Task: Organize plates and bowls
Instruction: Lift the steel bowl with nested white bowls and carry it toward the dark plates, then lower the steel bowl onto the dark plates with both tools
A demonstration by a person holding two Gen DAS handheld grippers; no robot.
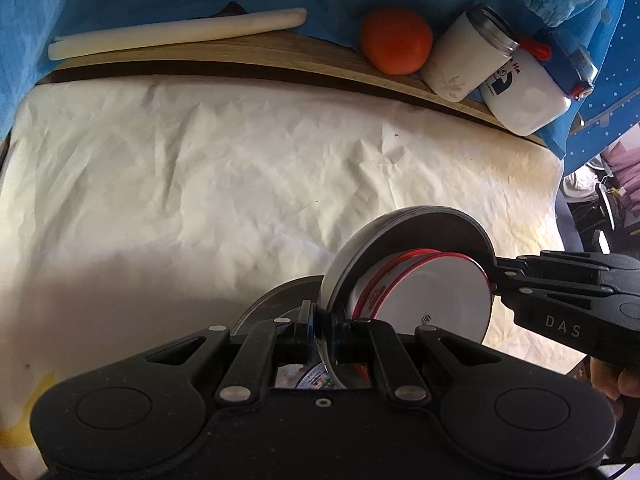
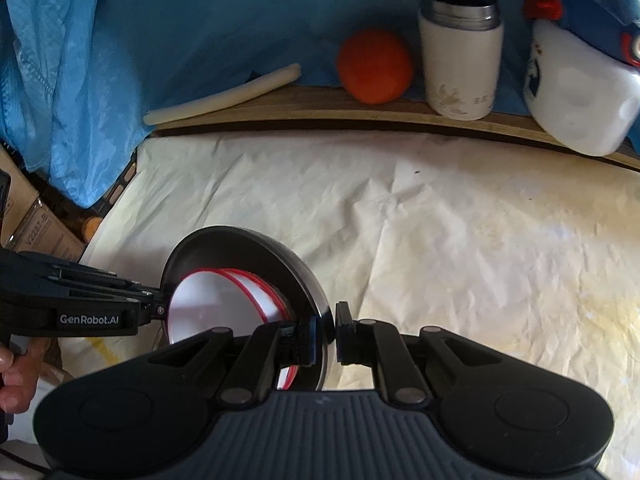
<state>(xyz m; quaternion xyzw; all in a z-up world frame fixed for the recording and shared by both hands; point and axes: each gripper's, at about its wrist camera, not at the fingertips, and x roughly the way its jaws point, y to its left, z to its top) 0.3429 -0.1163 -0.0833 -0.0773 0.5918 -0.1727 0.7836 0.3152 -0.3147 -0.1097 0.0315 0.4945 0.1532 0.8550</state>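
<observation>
A steel bowl is held tilted on its edge above the white cloth, with white red-rimmed bowls nested inside it. My left gripper is shut on the steel bowl's rim at its near side. My right gripper grips the opposite rim. In the right wrist view the steel bowl stands in front of my right gripper, whose fingers clamp its rim, and the red-rimmed bowls show inside. My left gripper holds the far rim. A steel plate lies under the bowl.
A wooden ledge at the back carries a white roll, an orange ball, a white steel-rimmed canister and a white jug with a red cap. Blue cloth hangs behind. Cardboard boxes stand at the left.
</observation>
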